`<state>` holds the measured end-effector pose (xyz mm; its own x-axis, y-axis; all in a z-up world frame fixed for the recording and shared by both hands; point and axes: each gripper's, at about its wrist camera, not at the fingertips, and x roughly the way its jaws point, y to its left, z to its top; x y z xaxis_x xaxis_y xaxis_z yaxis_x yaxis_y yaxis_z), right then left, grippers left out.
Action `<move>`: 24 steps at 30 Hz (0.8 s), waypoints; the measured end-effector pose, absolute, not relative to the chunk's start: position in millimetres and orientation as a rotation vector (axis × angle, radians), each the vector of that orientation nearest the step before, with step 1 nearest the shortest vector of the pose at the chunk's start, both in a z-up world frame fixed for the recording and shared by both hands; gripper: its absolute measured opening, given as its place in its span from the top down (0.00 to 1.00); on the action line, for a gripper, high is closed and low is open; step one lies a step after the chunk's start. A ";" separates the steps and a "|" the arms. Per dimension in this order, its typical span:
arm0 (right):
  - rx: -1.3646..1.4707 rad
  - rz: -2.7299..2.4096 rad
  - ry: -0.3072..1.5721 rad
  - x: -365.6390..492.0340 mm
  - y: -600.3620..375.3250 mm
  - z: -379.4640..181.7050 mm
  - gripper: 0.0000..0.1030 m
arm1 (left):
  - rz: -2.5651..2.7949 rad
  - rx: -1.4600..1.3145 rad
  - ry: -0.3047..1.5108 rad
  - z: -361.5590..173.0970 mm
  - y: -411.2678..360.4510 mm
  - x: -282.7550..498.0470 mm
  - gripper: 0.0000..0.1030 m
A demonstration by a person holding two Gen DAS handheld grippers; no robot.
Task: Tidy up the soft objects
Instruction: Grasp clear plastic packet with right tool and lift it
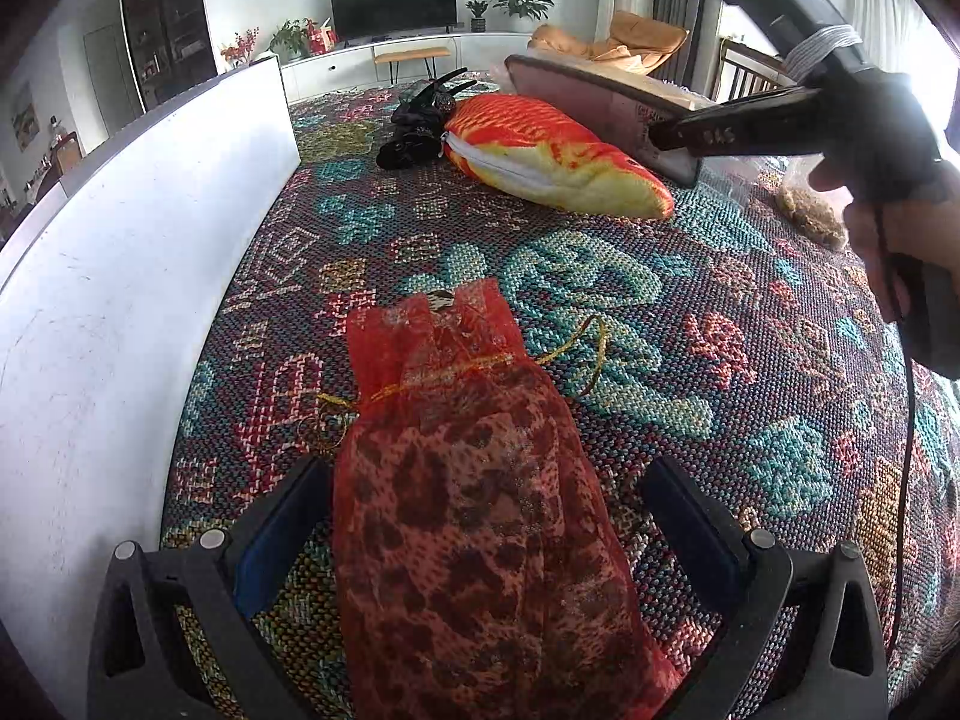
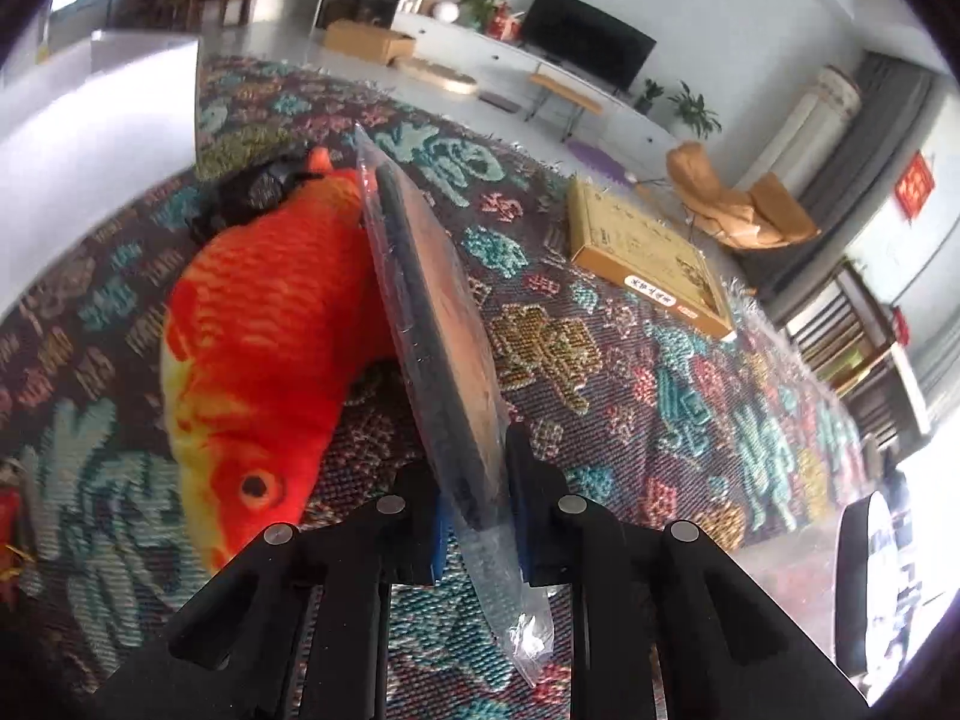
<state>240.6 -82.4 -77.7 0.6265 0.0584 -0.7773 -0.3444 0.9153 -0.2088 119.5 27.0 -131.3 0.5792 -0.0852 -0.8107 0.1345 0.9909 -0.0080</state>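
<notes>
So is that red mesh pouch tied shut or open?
Shut: a gold cord cinches the pouch below its ruffled top, with patterned fabric showing inside.

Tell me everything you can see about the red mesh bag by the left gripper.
The red mesh drawstring bag lies flat on the patterned woven blanket, lengthwise between the left gripper's open jaws, untouched by either. Its sheer fabric shows leopard-print cloth stuffed inside. A gold cord cinches the neck, leaving a ruffled top pointing away, with cord ends trailing on both sides.

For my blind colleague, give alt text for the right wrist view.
The right gripper is shut on a flat plastic-wrapped pad, held on edge beside an orange fish pillow on a patterned woven blanket. A yellow box lies beyond.
</notes>
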 end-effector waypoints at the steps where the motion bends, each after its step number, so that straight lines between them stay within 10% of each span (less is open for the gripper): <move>1: -0.289 0.251 0.868 230.7 -90.4 -70.6 0.87 | -0.129 0.056 0.944 -131.1 27.2 118.9 0.00; 14: 0.633 0.382 1.078 28.7 -285.3 -87.8 0.90 | -0.128 0.057 0.944 -131.1 27.0 118.8 0.00; 24: 1.066 0.060 0.688 34.7 -440.9 -126.5 0.89 | -0.128 0.056 0.944 -131.2 26.9 119.1 0.00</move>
<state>34.7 -440.9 -126.5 0.7918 0.3654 -0.4894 0.2747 0.5027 0.8197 119.1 26.9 -131.2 0.5796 -0.0851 -0.8105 0.1343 0.9909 -0.0080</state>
